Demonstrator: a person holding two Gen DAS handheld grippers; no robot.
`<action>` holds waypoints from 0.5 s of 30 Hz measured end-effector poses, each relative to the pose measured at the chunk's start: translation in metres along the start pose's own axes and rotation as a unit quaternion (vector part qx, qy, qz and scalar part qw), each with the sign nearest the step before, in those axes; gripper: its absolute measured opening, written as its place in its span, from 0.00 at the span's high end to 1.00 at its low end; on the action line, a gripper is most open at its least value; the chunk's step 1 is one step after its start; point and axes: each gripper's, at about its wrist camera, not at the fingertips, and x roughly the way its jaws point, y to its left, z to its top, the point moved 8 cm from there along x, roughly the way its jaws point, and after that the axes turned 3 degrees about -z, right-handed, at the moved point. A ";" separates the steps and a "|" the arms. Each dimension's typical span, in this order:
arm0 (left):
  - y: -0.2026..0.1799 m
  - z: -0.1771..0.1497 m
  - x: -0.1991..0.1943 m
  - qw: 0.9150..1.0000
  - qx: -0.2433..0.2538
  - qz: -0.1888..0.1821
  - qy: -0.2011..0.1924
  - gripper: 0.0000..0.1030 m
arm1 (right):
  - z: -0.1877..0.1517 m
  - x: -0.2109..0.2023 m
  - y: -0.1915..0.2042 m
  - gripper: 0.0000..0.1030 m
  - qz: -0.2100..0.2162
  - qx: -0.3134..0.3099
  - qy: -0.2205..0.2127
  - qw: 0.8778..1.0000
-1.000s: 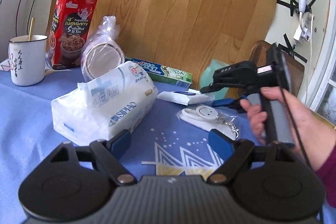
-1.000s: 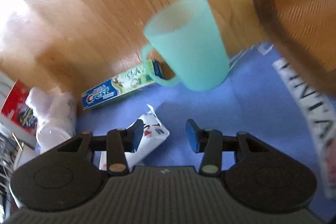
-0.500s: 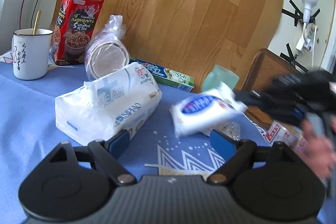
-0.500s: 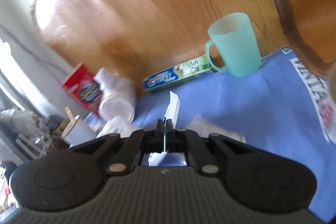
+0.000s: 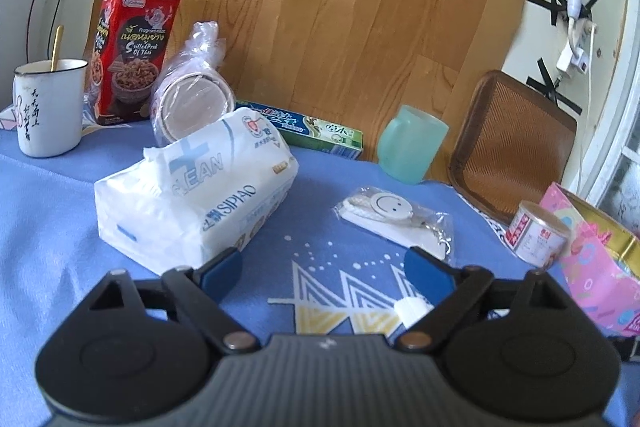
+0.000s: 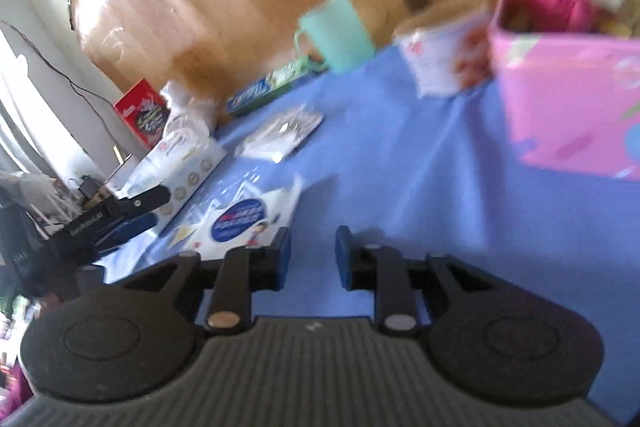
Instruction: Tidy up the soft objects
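Note:
A large white tissue pack [image 5: 200,195] lies on the blue tablecloth [image 5: 328,211], just ahead of my left gripper's [image 5: 324,269] left finger. The left gripper is open and empty. A small wet-wipe pack [image 6: 244,221] with a blue oval label lies flat on the cloth just left of my right gripper [image 6: 310,251], which is open and empty. A corner of that pack [image 5: 412,309] shows by the left gripper's right finger. A bagged smiley keychain [image 5: 396,217] lies to the right of the tissue pack and also shows in the right wrist view [image 6: 280,135].
A white enamel mug [image 5: 48,107], red snack box [image 5: 136,47], bagged bowls [image 5: 192,99], toothpaste box [image 5: 316,131] and teal cup [image 5: 412,147] line the back. A can [image 5: 538,237] and a pink box [image 6: 568,83] stand at the right. A brown tray [image 5: 512,147] leans on the wall.
My right gripper carried the wet-wipe pack toward the near side, laid it on the cloth and opened. It has left the left wrist view. The left gripper stays open.

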 end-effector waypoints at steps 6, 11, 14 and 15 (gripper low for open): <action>-0.009 -0.002 0.001 1.000 0.027 0.007 0.002 0.09 | -0.001 0.008 0.007 0.55 -0.016 -0.045 -0.030 0.998; -0.012 -0.003 0.002 0.999 0.037 0.004 0.004 0.09 | -0.008 0.006 0.013 0.48 -0.029 -0.102 -0.033 0.994; -0.012 -0.003 0.002 0.999 0.036 0.002 0.006 0.08 | -0.008 0.008 0.015 0.45 -0.030 -0.115 -0.032 0.992; -0.012 -0.003 0.002 0.999 0.035 0.001 0.006 0.07 | -0.008 0.009 0.015 0.45 -0.030 -0.115 -0.032 0.992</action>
